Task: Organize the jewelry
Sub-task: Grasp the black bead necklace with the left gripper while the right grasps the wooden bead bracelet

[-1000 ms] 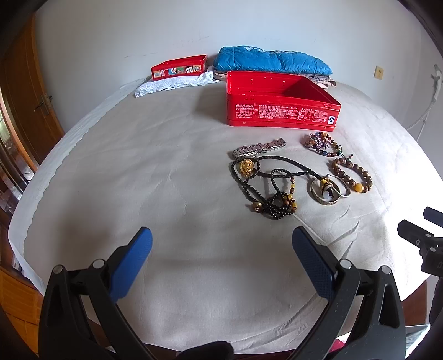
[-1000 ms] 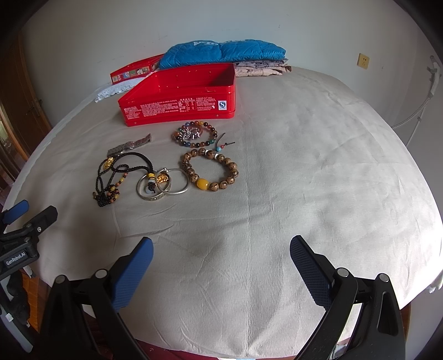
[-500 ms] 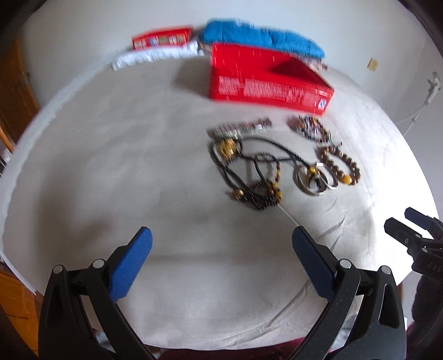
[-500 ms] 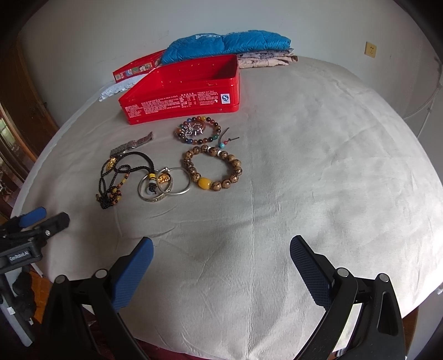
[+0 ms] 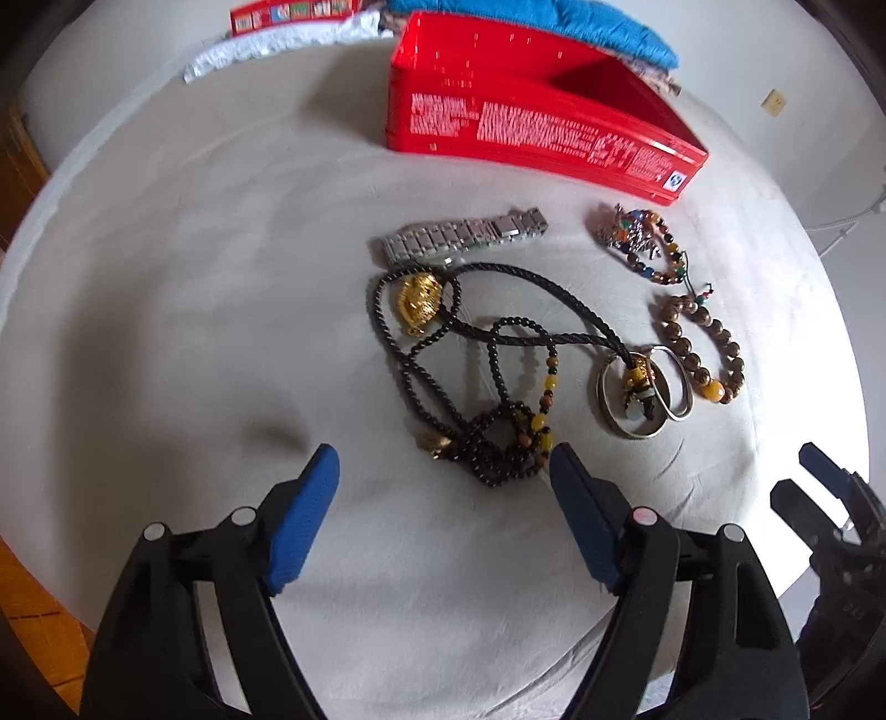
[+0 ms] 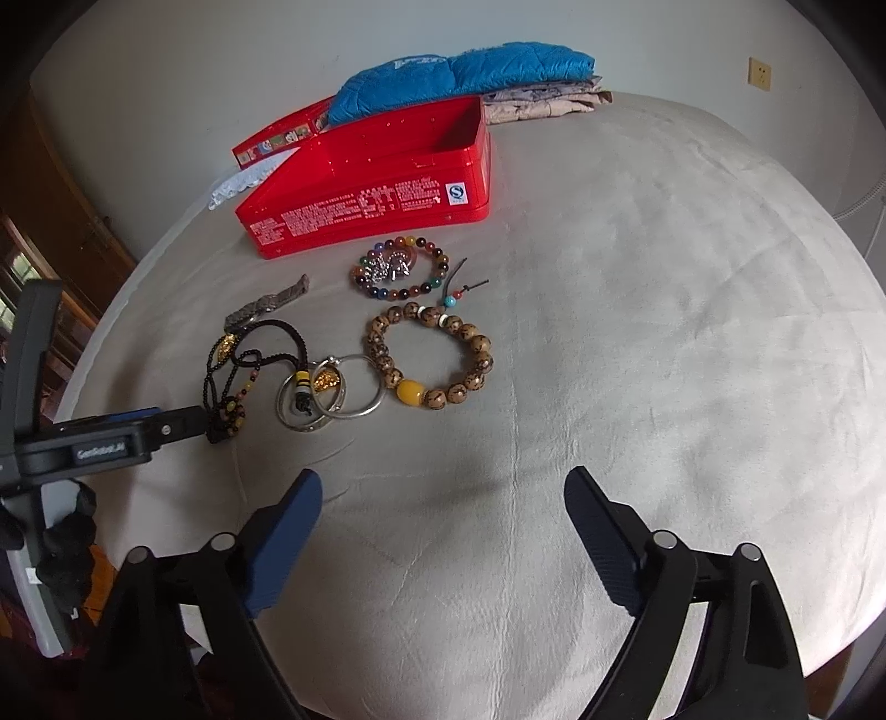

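Note:
Jewelry lies on a beige bed cover in front of an open red tin box (image 5: 531, 119) (image 6: 382, 188). There is a metal watch band (image 5: 459, 241), a black bead necklace with a gold pendant (image 5: 421, 302) (image 6: 227, 376), silver bangles (image 5: 637, 387) (image 6: 332, 399), a brown bead bracelet (image 5: 703, 343) (image 6: 432, 354) and a multicolour bead bracelet (image 5: 642, 241) (image 6: 398, 266). My left gripper (image 5: 443, 471) is open, just short of the necklace's bunched end. My right gripper (image 6: 443, 493) is open and empty, short of the bracelets.
A folded blue quilt (image 6: 459, 75) and folded cloth (image 6: 548, 102) lie behind the red box. A red lid (image 6: 277, 135) and white lace (image 5: 277, 41) are at the back left. A wooden cabinet (image 6: 50, 243) stands left of the bed.
My left gripper has moved forward and down toward the necklace, jaws somewhat narrower. My right gripper has moved slightly closer to the bracelets.

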Demonstrator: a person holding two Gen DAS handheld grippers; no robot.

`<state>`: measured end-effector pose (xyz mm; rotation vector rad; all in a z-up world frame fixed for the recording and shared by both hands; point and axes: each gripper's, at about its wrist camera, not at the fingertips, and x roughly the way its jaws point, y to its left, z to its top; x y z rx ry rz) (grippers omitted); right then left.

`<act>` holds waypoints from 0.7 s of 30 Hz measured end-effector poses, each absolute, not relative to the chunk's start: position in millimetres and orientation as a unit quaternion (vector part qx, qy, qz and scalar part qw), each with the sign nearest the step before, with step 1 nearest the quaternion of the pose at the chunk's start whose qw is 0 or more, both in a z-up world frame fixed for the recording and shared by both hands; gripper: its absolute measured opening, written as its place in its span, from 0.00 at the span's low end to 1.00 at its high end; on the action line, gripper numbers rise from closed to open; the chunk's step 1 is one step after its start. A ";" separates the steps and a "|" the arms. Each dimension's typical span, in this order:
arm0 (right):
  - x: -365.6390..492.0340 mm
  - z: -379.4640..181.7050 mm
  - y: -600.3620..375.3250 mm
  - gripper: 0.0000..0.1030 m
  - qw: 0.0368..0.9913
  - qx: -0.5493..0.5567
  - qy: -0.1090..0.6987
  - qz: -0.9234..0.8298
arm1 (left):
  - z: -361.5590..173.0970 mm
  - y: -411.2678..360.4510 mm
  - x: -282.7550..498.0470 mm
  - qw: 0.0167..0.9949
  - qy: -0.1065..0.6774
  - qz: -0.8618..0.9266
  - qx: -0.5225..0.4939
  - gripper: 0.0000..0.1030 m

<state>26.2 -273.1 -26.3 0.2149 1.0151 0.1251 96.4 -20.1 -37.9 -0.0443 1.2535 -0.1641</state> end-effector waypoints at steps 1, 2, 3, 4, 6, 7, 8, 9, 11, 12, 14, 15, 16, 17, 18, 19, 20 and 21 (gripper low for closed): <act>27.7 -27.1 -273.7 0.84 0.866 0.103 0.486 0.061 | -40.7 -22.5 98.5 0.802 0.592 -0.080 -0.021 0.75; 29.4 -27.6 -274.2 0.84 0.866 0.102 0.486 0.060 | -42.9 -25.7 100.0 0.798 0.596 -0.084 -0.020 0.75; 31.3 -28.2 -275.3 0.84 0.865 0.102 0.487 0.061 | -44.4 -28.5 101.1 0.796 0.599 -0.087 -0.017 0.75; 32.8 -28.6 -276.1 0.84 0.865 0.103 0.488 0.062 | -46.1 -31.3 102.5 0.795 0.601 -0.087 -0.015 0.75; 36.2 -29.2 -277.1 0.84 0.864 0.104 0.488 0.064 | -51.0 -35.7 106.7 0.791 0.606 -0.086 -0.011 0.75; 37.8 -29.8 -277.4 0.83 0.864 0.103 0.488 0.065 | -53.3 -37.7 108.7 0.789 0.608 -0.085 -0.009 0.75; 39.7 -30.5 -277.9 0.80 0.864 0.102 0.488 0.066 | -54.0 -40.2 109.9 0.789 0.608 -0.083 -0.006 0.75; 41.6 -31.3 -278.7 0.79 0.863 0.102 0.490 0.067 | -54.5 -42.5 110.7 0.790 0.608 -0.085 -0.003 0.74; 46.4 -33.9 -281.6 0.72 0.860 0.109 0.494 0.070 | -55.0 -48.7 111.6 0.788 0.609 -0.089 0.008 0.64; 49.5 -35.5 -283.5 0.71 0.857 0.115 0.497 0.073 | -55.3 -51.5 111.5 0.788 0.609 -0.091 0.011 0.61; 55.4 -37.9 -288.6 0.64 0.853 0.129 0.500 0.078 | -54.9 -55.9 113.0 0.787 0.610 -0.093 0.017 0.52; 58.2 -38.2 -290.9 0.63 0.852 0.135 0.500 0.079 | -54.7 -57.4 114.6 0.787 0.610 -0.094 0.017 0.50; 61.3 -38.1 -293.0 0.60 0.851 0.141 0.500 0.080 | -54.4 -58.5 116.5 0.787 0.609 -0.093 0.016 0.43; 65.5 -38.0 -295.7 0.58 0.850 0.146 0.500 0.081 | -54.1 -60.1 117.7 0.788 0.608 -0.093 0.014 0.36; 69.7 -38.0 -297.4 0.57 0.849 0.148 0.501 0.081 | -52.4 -60.2 118.9 0.788 0.608 -0.095 0.012 0.32; 74.4 -37.8 -299.2 0.54 0.848 0.150 0.501 0.080 | -51.0 -60.6 121.7 0.788 0.608 -0.097 0.011 0.25; 79.3 -37.9 -300.2 0.52 0.847 0.152 0.503 0.080 | -50.3 -59.0 121.8 0.788 0.607 -0.101 0.009 0.17; 83.9 -38.3 -300.7 0.49 0.846 0.152 0.505 0.082 | -50.2 -59.2 122.2 0.789 0.606 -0.103 0.008 0.15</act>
